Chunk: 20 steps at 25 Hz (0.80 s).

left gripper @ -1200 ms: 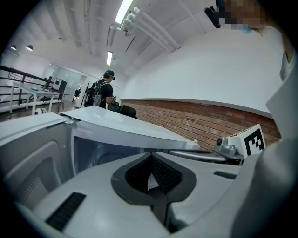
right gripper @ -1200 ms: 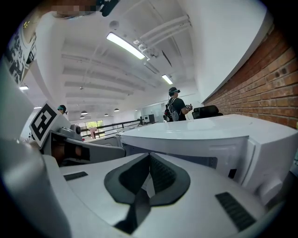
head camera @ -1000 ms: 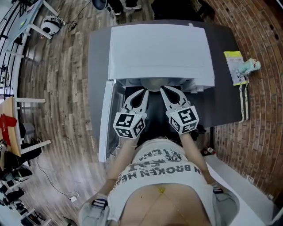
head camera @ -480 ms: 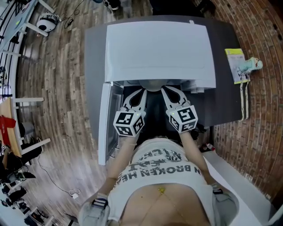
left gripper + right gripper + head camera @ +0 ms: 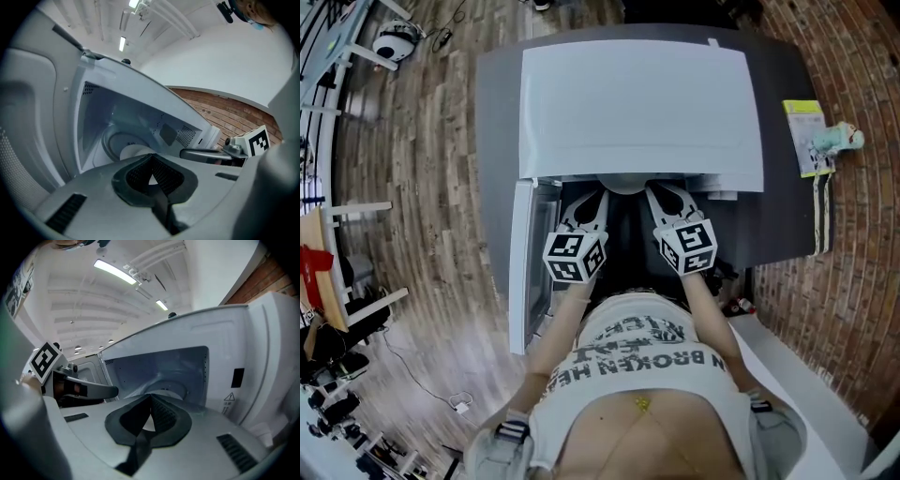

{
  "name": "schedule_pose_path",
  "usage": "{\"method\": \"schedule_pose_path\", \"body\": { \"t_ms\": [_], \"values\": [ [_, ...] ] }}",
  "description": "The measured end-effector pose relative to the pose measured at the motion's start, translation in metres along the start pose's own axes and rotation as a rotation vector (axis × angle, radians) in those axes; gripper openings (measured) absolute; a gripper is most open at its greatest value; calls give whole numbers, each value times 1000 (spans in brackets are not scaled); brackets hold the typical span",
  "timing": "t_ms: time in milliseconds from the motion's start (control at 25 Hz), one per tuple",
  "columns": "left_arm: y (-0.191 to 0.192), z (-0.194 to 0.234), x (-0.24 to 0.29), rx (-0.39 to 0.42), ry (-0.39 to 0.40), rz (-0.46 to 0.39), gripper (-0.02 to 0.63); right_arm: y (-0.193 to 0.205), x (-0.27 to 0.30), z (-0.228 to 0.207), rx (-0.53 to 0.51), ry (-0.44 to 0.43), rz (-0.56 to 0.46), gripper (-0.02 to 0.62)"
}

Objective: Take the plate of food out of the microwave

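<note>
1. White microwave [image 5: 642,103] fills the upper centre of the head view, standing on a dark counter [image 5: 783,220]. Its door [image 5: 521,272] hangs open toward the frame's left.
2. Plate [image 5: 132,151] sits inside the microwave on the turntable ring [image 5: 108,140], left of centre in the left gripper view. It is pale and round. Food on it cannot be made out.
3. Left gripper [image 5: 151,157]: jaws pressed together, tips meeting, nothing pinched. The plate lies just past the tips, and a sliver of it shows through the small gap beneath them.
4. Right gripper [image 5: 151,397]: jaws likewise pressed together, gripping nothing. It points into the open microwave with the plate beyond the tips.
5. Head view: both grippers sit side by side at the microwave's mouth, just below frame centre, with the plate's rim showing between their tips. Whether either tip touches the plate cannot be told.
6. Right edge of counter: yellow packet [image 5: 800,139], with a small pale figure [image 5: 836,139] just beside it.
7. Wood floor [image 5: 422,187] at frame left; brick [image 5: 853,244] at right.
</note>
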State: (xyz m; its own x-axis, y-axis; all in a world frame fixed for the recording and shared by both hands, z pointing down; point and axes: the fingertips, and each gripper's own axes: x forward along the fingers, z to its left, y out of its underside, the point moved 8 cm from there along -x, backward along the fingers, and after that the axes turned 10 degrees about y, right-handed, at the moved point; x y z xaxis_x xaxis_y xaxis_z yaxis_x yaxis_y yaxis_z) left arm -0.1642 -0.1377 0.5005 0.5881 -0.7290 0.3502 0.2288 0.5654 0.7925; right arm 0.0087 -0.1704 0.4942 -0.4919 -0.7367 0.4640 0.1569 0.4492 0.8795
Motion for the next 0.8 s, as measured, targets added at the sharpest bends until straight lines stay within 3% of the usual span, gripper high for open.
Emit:
{"method": "schedule_pose_path", "body": {
  "t_ms": [480,680,800],
  "values": [
    [21,21,14,-83,-42,50,8,19,18,-9,36,-12,73,9],
    [40,39,19,-344,-42,-20,9,24,22,-14,56,-7,90,9],
    [48,46,22,-446,-31,-51,46,25,23,-18,67,-1,95,9]
  ]
}}
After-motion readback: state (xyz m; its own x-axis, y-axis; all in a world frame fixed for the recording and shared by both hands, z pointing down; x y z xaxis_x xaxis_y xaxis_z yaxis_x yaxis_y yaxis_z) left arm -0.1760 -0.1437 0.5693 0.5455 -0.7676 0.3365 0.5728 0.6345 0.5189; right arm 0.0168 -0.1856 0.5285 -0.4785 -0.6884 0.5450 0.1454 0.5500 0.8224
